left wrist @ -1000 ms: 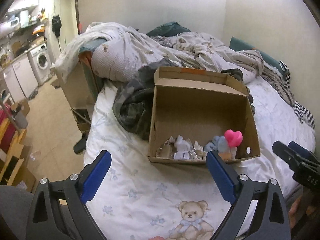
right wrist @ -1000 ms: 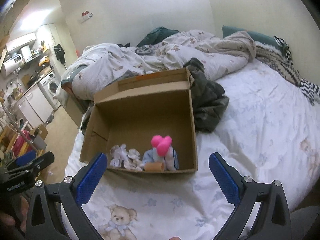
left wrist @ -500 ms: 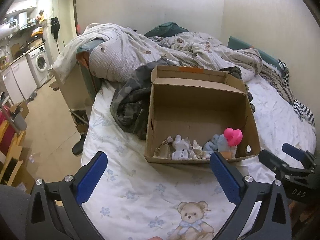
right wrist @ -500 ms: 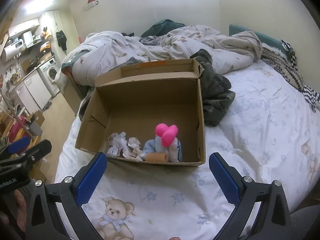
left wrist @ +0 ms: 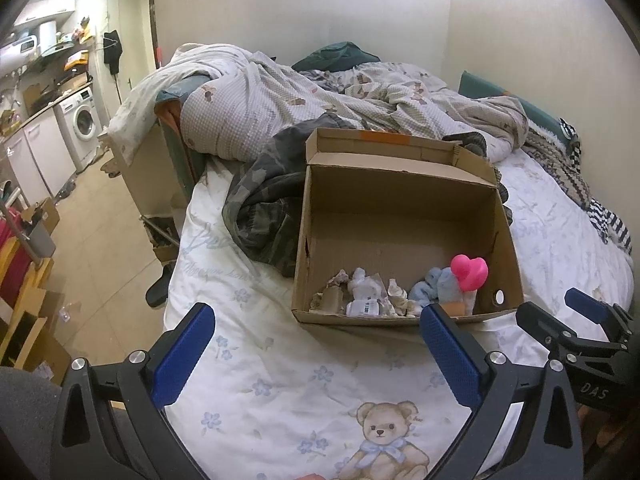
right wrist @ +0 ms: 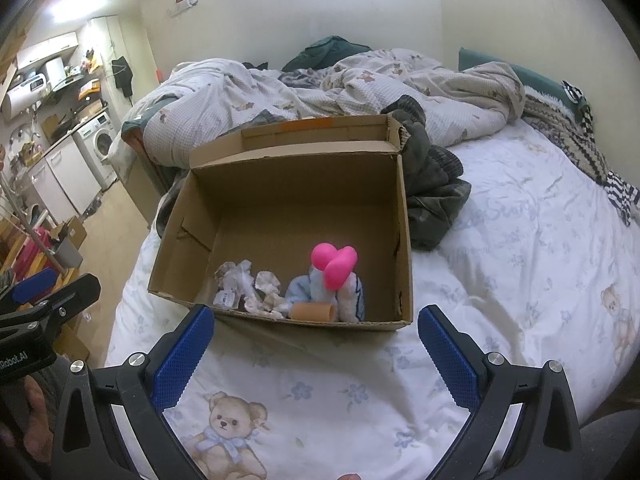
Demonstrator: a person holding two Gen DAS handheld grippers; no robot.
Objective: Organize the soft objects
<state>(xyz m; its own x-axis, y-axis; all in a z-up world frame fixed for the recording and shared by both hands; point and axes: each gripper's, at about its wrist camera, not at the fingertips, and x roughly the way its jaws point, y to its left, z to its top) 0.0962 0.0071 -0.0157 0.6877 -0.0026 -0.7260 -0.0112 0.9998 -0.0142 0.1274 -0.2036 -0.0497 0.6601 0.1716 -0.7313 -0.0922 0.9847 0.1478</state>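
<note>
An open cardboard box (left wrist: 400, 208) (right wrist: 288, 184) lies on the bed. Along its near wall sit a pink heart-shaped soft toy (left wrist: 469, 272) (right wrist: 334, 266), light blue socks (left wrist: 430, 292) (right wrist: 304, 294), crumpled white and beige cloths (left wrist: 366, 294) (right wrist: 244, 286) and a tan cardboard roll (right wrist: 314, 312). My left gripper (left wrist: 316, 344) is open and empty, above the sheet in front of the box. My right gripper (right wrist: 314, 344) is open and empty, also just in front of the box; it shows at the right edge of the left wrist view (left wrist: 560, 320).
A camouflage garment (left wrist: 264, 204) (right wrist: 434, 196) lies behind and beside the box. A rumpled duvet (left wrist: 312, 108) covers the bed's far end. The bed sheet (left wrist: 280, 380) has teddy bear prints. Left of the bed is floor with boxes and a washing machine (left wrist: 84, 124).
Both grippers have drawn back and up a little from the box; the view of it has widened slightly. Both stay open and empty. Nothing in the box has moved.
</note>
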